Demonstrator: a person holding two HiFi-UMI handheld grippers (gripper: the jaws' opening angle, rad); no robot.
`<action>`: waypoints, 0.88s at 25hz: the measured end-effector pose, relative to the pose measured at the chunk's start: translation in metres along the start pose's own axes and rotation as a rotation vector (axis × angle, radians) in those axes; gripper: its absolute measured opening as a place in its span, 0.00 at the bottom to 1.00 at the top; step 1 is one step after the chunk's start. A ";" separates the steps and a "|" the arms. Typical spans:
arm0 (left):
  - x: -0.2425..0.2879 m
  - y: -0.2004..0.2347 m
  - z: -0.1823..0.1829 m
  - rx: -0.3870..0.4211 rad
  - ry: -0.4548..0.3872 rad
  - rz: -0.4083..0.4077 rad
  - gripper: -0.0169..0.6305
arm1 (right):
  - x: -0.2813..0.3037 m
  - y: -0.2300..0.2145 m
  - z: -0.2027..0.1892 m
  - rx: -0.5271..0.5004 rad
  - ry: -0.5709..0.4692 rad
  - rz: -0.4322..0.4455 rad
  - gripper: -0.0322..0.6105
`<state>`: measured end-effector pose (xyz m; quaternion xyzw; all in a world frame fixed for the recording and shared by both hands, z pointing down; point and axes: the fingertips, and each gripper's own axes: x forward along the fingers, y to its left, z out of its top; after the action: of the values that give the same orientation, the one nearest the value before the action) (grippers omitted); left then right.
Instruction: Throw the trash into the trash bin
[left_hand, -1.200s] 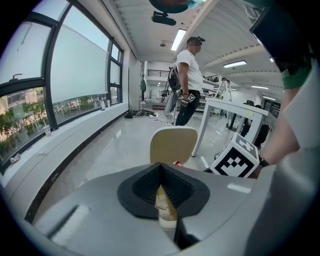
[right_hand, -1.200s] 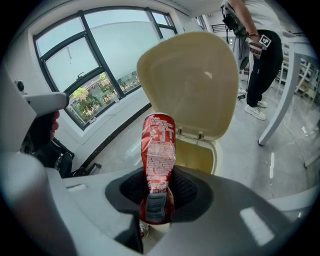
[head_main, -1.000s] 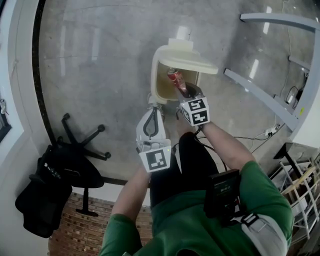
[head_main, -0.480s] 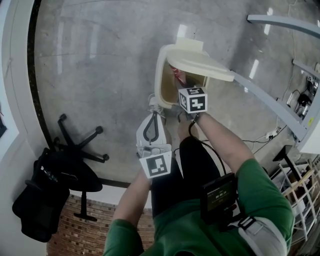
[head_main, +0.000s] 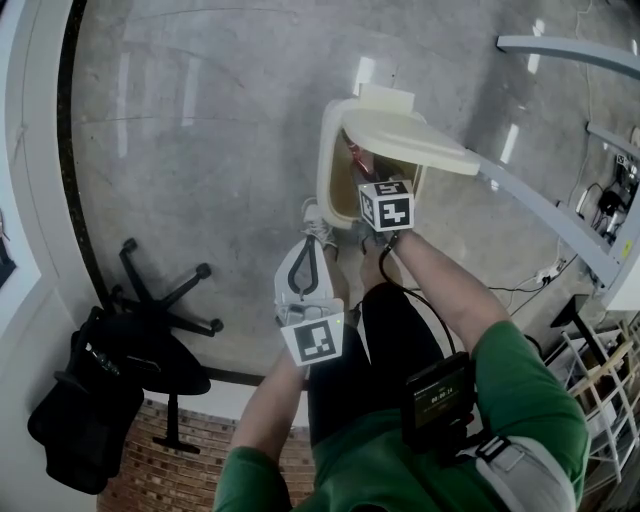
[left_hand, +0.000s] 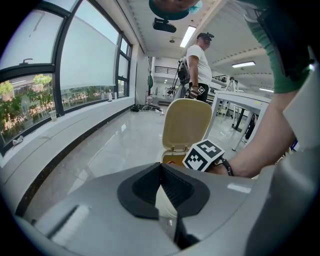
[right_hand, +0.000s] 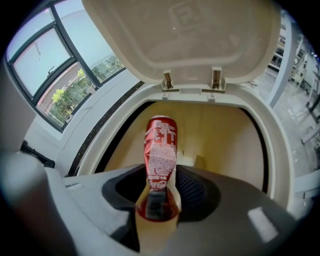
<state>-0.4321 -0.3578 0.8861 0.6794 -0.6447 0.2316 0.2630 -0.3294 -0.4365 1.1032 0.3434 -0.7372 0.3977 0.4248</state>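
Observation:
A cream pedal bin stands on the floor with its lid up. My right gripper points steeply down into its mouth, and a red drink can just shows past the marker cube. In the right gripper view the can stands between the jaws of the right gripper over the bin's inside. The jaws are opening, with slivers of the bin showing on both sides of the can. My left gripper hangs to the bin's left, shut and empty.
A black office chair draped with a dark bag stands at the left by a window wall. White desk frames lie to the right. The person's shoe is at the bin's foot. Another person stands far behind the bin.
The right gripper has sunk with the can into the bin's mouth, so the can is now mostly hidden under the cube and lid. The left gripper dropped a little.

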 end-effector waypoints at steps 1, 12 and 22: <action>0.000 0.002 0.000 -0.003 -0.002 0.003 0.04 | 0.002 0.001 -0.001 0.002 0.004 0.009 0.34; 0.002 0.002 0.009 0.008 -0.028 0.006 0.04 | -0.021 0.010 0.010 0.007 -0.041 0.064 0.37; -0.023 -0.024 0.086 0.035 -0.084 -0.040 0.04 | -0.186 0.027 0.046 -0.091 -0.228 0.097 0.21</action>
<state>-0.4119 -0.3963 0.8044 0.7056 -0.6374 0.2090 0.2283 -0.2933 -0.4329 0.9129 0.3309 -0.8136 0.3424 0.3337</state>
